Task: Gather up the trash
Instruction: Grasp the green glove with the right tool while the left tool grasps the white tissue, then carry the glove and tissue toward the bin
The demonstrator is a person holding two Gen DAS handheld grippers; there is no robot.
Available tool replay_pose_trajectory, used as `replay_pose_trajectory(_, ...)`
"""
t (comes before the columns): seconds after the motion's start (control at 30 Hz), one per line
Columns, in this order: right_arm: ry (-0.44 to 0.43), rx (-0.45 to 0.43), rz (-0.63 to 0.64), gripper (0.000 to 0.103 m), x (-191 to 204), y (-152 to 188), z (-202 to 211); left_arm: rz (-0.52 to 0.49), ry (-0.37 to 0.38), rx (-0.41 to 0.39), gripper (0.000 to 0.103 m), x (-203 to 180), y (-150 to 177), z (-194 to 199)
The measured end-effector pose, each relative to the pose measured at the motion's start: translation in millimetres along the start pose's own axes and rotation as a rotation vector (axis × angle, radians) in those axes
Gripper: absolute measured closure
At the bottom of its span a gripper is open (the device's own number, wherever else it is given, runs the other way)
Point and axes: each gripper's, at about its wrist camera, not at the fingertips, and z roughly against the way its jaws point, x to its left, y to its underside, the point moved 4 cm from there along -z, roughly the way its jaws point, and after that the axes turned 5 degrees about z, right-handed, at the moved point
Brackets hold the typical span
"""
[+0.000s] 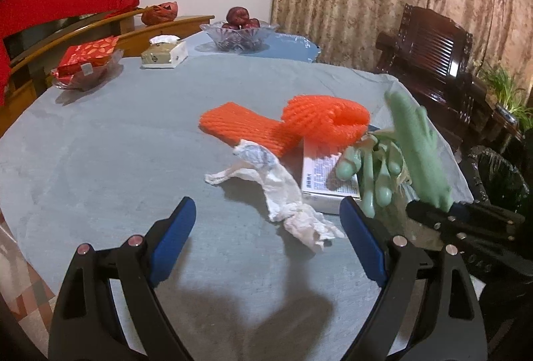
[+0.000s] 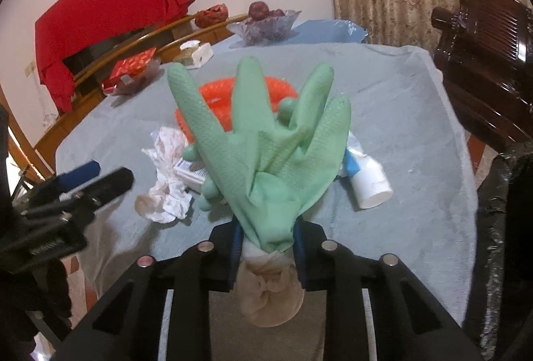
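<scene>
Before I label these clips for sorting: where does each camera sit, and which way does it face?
Left wrist: on the left gripper, jaws open, looking down across the table at a tissue; the right gripper shows at right.
Right wrist: on the right gripper, shut on a green glove; the left gripper shows at left.
Shared: tissue, glove, orange netting, fruit bowl.

We see a textured green rubber glove (image 2: 266, 141), crumpled white paper (image 1: 283, 194), orange foam netting (image 1: 299, 124), a matt grey cloth-covered tabletop (image 1: 116, 141) and a glossy dark wooden chair (image 1: 433, 61).
</scene>
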Motion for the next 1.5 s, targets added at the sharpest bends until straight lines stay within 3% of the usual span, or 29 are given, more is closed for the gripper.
replay_pose_trajectory(0.4,0.016,-0.009,-0.017,0.077,-18,-4,2,-0.007,-0.010,0.088,0.033,-12,9,-40)
replay_pose_trajectory(0.6,0.019,-0.003,-0.024,0.077,-21,-3,3,0.016,0.012,0.144,0.063,-9,15,-56)
replay_pose_trajectory(0.77,0.014,-0.006,-0.030,0.077,-22,-4,8,0.020,0.011,0.142,0.084,-7,13,-53)
replay_pose_trajectory(1.03,0.015,-0.034,-0.031,0.077,-26,-9,24,0.025,0.000,0.080,0.088,-4,3,-22)
replay_pose_trajectory(1.5,0.033,-0.094,-0.040,0.077,-32,-19,60,-0.041,0.084,-0.035,0.088,-45,-24,35)
